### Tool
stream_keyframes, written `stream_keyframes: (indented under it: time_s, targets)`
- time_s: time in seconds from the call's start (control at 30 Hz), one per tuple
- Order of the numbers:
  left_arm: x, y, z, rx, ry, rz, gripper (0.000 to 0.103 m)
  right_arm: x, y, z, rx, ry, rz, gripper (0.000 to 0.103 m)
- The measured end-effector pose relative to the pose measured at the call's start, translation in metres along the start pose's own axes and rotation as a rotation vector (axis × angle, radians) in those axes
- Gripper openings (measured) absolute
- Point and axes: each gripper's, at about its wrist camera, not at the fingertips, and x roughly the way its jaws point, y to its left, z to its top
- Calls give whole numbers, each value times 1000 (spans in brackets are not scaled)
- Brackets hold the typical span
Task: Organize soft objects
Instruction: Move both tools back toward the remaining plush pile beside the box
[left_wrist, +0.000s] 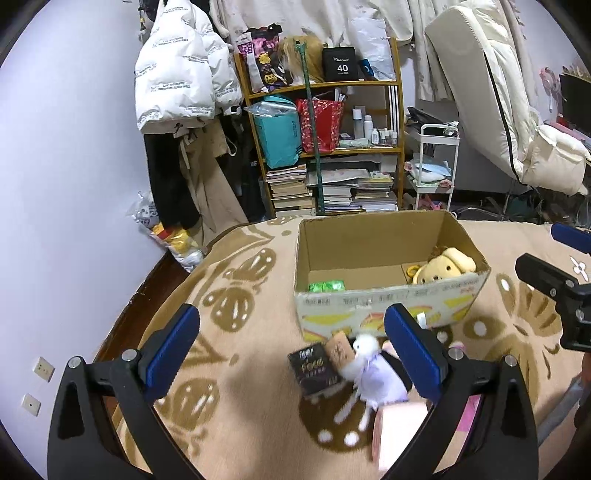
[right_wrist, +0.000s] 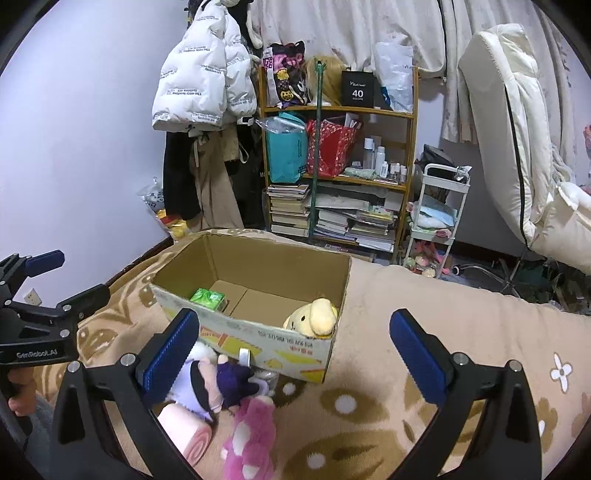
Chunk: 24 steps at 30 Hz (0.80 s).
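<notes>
Both grippers, left (left_wrist: 291, 354) & right (right_wrist: 295, 354), gape empty; white plush (left_wrist: 369, 369) lies nearer your left, w/ long axis toward you.

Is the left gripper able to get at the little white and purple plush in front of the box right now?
Probably yes: the left gripper is open and empty, and the plush lies uncovered just ahead, beside its right finger.

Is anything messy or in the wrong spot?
Yes. Soft toys lie heaped outside the box: a purple doll and a pink plush. Only the yellow plush sits inside.
</notes>
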Motion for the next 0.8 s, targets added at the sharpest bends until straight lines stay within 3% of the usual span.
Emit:
stream_keyframes:
  time_s: [0.43,0.8]
  targets:
    - [-40,-1,-31,9,22,4,99,-34,21,-17,-20,-6,-5,103]
    - [-36,-9,-47,-2,48,4,99,-32,15,-35,34,9,-9,103]
